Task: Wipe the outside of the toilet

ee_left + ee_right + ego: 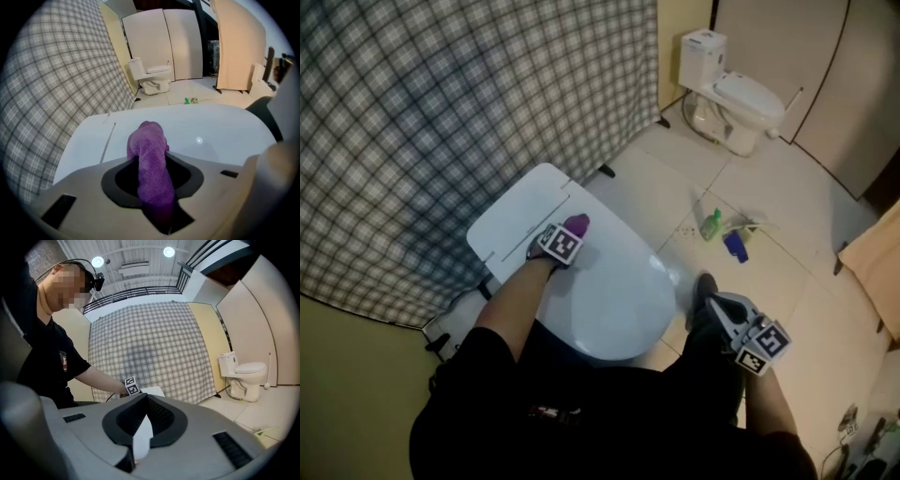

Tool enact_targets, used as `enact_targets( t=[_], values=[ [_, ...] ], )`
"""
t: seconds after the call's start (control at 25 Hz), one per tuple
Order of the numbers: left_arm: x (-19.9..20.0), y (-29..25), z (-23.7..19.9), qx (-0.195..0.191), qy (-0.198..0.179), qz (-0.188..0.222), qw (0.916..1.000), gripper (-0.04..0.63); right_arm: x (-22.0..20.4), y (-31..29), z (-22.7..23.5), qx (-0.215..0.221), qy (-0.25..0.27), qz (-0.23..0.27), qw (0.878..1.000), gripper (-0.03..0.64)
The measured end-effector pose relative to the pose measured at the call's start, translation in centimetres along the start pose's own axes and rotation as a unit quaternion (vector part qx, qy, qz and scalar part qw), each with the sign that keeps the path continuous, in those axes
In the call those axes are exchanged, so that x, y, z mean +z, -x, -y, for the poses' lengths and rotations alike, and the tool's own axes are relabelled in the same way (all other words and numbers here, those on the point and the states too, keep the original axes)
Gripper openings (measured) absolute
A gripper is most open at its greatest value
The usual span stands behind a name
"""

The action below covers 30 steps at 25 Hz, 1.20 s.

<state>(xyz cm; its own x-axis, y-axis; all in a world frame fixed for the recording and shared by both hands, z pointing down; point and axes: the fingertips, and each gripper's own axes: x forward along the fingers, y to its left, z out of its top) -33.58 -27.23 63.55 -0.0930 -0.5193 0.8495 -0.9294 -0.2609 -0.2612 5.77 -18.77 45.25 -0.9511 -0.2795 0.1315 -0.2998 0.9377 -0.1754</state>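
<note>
left gripper: clamped on purple cloth, pressed to lid at 10 o'clock
right gripper: jaws a slit apart, empty, off toilet at 4 o'clock
handling: cloth soft, light, floppy; probably best pinched mid-fold, short tail

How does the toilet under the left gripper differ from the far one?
The near toilet has the left gripper holding a purple cloth on its lid; the far toilet is untouched. The near toilet backs onto the plaid curtain, the far toilet onto a plain wall. Both are white, lids down.
</note>
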Motion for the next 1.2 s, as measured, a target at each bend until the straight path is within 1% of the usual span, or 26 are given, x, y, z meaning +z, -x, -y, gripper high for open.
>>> enact_targets(
  t=[0.16,0.24,0.32,0.44,0.56,0.6,0.68,0.72,0.76,0.8,0.92,1.04,1.12,1.2],
  values=[
    [5.3,-2.7,-0.8,0.003,-0.009,0.004,0.9999,0.124,-1.5,2.1,3.3,-0.025,-0.022,-0.008,0.999,0.009],
    [7.0,-3.4,-1.2,0.004,-0.008,-0.008,0.9999,0.124,-2.0,2.8,4.6,-0.032,-0.028,-0.009,0.999,0.009],
    [7.4,-3.6,-1.5,0.010,-0.007,-0.023,0.9997,0.124,-2.4,3.2,5.3,-0.036,-0.031,-0.011,0.999,0.009],
    [6.6,-2.6,-1.1,0.010,-0.008,-0.034,0.9994,0.124,-2.3,3.6,5.2,-0.035,-0.030,-0.009,0.999,0.009],
    [3.6,1.4,0.3,-0.008,-0.004,-0.056,0.9984,0.124,-0.5,3.7,3.7,-0.024,-0.021,0.003,0.999,0.009],
    [2.5,3.0,1.1,-0.022,-0.006,-0.052,0.9984,0.124,0.1,3.6,3.0,-0.018,-0.018,0.008,1.000,0.009],
    [0.8,5.3,2.9,-0.055,-0.015,-0.005,0.9983,0.124,0.6,2.9,1.3,-0.004,-0.010,0.015,1.000,0.009],
    [-0.5,6.2,3.4,-0.063,-0.017,0.016,0.9977,0.124,0.6,2.3,0.4,0.004,-0.006,0.018,1.000,0.009],
    [-2.2,7.2,3.6,-0.067,-0.016,0.026,0.9973,0.124,0.6,1.5,-0.6,0.012,0.000,0.021,1.000,0.009],
    [-4.3,8.3,3.8,-0.070,-0.015,0.028,0.9971,0.124,0.7,0.6,-1.7,0.021,0.007,0.022,1.000,0.009],
    [-10.7,11.3,4.8,-0.082,-0.013,0.012,0.9965,0.124,1.8,-2.1,-5.1,0.050,0.025,0.024,0.998,0.009],
    [-16.3,12.7,7.2,-0.106,-0.011,-0.002,0.9944,0.124,2.4,-4.1,-8.3,0.077,0.044,0.024,0.996,0.009],
    [-19.0,12.2,8.8,-0.113,-0.013,-0.014,0.9934,0.124,2.3,-5.1,-9.6,0.090,0.057,0.024,0.994,0.009],
    [-20.1,11.2,9.9,-0.107,-0.014,-0.013,0.9940,0.124,2.1,-5.8,-10.2,0.097,0.068,0.024,0.993,0.009]
  ],
)
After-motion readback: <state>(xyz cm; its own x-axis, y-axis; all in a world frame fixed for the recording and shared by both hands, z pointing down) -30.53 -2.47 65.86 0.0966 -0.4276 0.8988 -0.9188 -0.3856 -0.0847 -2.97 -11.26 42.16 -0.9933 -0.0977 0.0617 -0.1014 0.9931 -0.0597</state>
